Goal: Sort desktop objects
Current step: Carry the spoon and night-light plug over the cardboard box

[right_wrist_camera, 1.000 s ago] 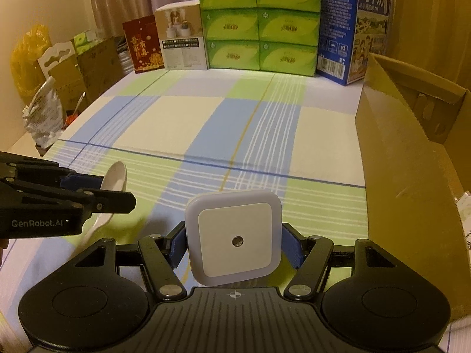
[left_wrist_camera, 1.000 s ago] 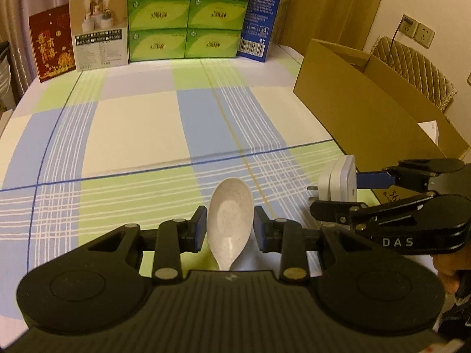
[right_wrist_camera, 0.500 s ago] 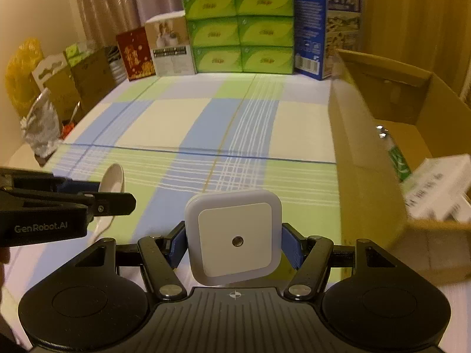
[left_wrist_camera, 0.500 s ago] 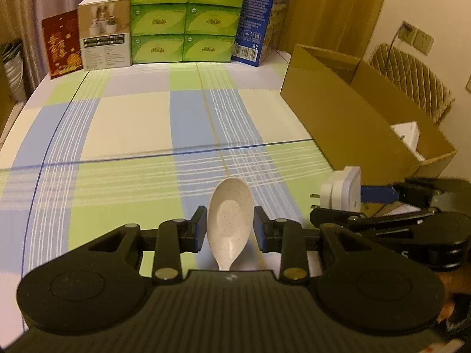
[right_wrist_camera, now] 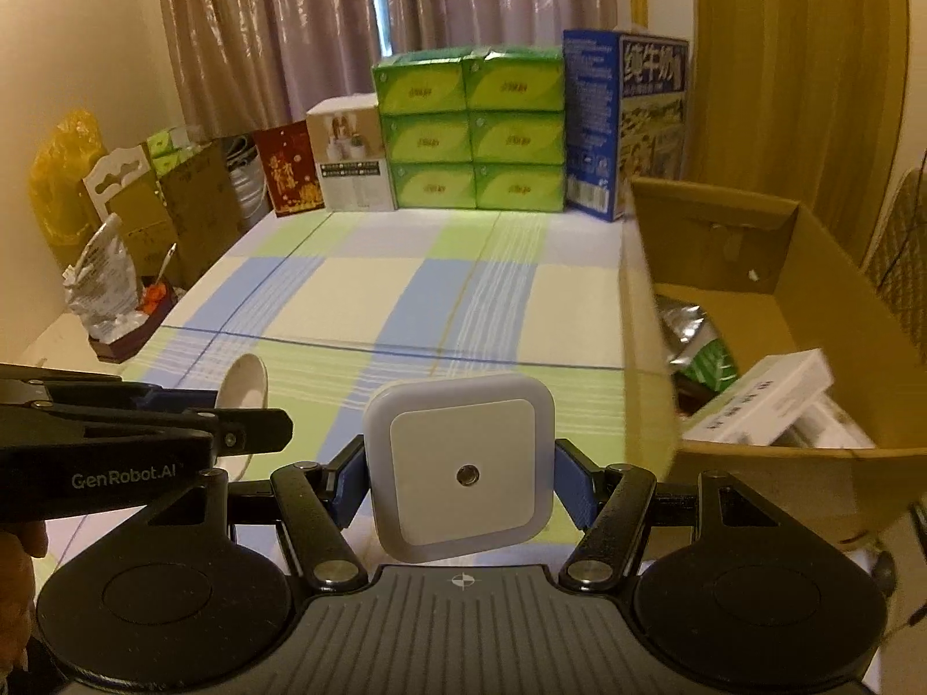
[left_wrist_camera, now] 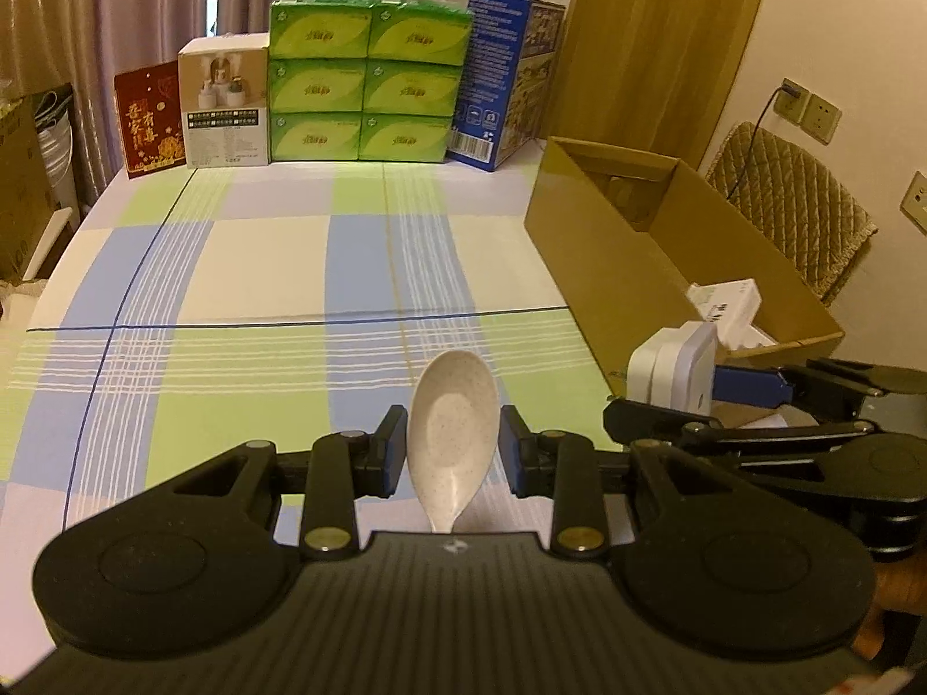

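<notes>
Between our left gripper's [left_wrist_camera: 453, 445] pads we clamp a speckled spoon [left_wrist_camera: 452, 428], and our right gripper [right_wrist_camera: 460, 478] pinches a white night light [right_wrist_camera: 460, 463], both lifted, we judge, for the cardboard box [right_wrist_camera: 753, 452] just beside. Beyond, the checked tablecloth [left_wrist_camera: 261, 278] lies bare up to stacked green tissue packs [left_wrist_camera: 365, 78] and curtains [right_wrist_camera: 278, 29].

A home room here: drawn curtains [right_wrist_camera: 278, 58] at the far end, stacked tissue packs [left_wrist_camera: 368, 78], a checked cloth on the bench [left_wrist_camera: 261, 266].

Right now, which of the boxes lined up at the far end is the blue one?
The tall blue carton at the right end of the row, beside the stacked green tissue packs; the others are red, white or green.
</notes>
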`<state>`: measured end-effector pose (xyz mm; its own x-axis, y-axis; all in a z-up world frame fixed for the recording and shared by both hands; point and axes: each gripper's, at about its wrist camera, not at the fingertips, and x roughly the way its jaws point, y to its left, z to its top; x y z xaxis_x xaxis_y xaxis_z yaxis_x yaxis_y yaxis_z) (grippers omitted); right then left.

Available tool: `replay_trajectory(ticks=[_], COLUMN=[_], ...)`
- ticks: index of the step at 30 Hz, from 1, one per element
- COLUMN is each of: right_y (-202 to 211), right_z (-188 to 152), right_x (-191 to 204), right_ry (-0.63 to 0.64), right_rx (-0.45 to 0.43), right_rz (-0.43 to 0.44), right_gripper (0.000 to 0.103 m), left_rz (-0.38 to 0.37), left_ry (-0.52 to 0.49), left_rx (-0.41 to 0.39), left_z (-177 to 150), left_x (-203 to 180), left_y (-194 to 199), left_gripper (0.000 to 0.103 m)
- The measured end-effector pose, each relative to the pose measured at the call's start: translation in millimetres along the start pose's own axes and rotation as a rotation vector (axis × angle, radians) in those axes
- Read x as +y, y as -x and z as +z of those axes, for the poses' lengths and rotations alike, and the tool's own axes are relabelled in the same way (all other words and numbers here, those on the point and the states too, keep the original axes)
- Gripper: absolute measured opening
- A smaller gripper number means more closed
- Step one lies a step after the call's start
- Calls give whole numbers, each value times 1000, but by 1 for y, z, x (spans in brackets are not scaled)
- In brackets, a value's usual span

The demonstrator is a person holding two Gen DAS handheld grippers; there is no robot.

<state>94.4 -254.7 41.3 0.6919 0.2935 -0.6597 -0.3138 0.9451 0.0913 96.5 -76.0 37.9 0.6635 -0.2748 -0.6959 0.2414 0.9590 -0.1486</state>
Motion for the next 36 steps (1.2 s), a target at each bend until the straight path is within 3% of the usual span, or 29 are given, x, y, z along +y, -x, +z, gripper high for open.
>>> replay_trajectory(ticks=[18,36], right_y=[65,92], right_z=[2,21], right_x=[-50,-137], right_ry=[-31,-81], right_rx=[-92,-134], right_rz=[-77,-207], right_gripper=[63,63], left_rz=[-23,-121], left_ry=[-72,-156], left_rx=[-8,-7], left_z=[14,48], left_x=[-62,-129], left_y=[19,-4], left_gripper=[28,28])
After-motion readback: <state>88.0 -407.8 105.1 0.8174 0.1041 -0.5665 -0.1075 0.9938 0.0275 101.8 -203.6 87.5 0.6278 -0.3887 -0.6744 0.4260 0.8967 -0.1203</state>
